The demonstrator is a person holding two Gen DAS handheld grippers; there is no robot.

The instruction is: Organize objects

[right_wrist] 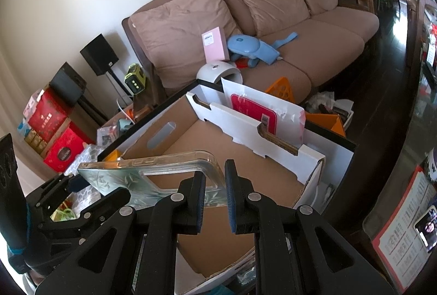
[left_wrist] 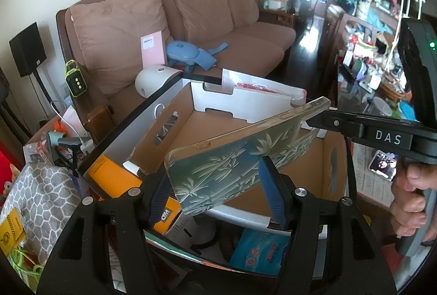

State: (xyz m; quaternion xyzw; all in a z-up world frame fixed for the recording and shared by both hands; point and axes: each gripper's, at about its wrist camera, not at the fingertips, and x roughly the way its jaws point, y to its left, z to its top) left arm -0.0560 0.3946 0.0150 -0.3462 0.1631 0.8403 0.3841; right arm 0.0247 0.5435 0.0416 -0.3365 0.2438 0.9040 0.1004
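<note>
A clear phone case (left_wrist: 232,158) printed with green bamboo hangs tilted over an open cardboard box (left_wrist: 245,114), white outside and brown inside. My left gripper (left_wrist: 215,185) is shut on the case's near end, a blue pad on each long side. My right gripper (left_wrist: 319,117) comes in from the right and pinches the far corner. In the right wrist view, the case's (right_wrist: 131,177) clear rim sits between the nearly closed pads of the right gripper (right_wrist: 215,196), and the left gripper (right_wrist: 73,181) shows at the case's left end. A hand (left_wrist: 412,194) holds the right gripper's handle.
An orange box (left_wrist: 114,180) and a grey patterned pack (left_wrist: 41,191) lie left of the cardboard box, and a blue packet (left_wrist: 259,248) lies below it. Behind it are a white bag (right_wrist: 254,106), a white domed device (right_wrist: 218,71) and a sofa (right_wrist: 314,43). A phone (right_wrist: 426,229) lies at right.
</note>
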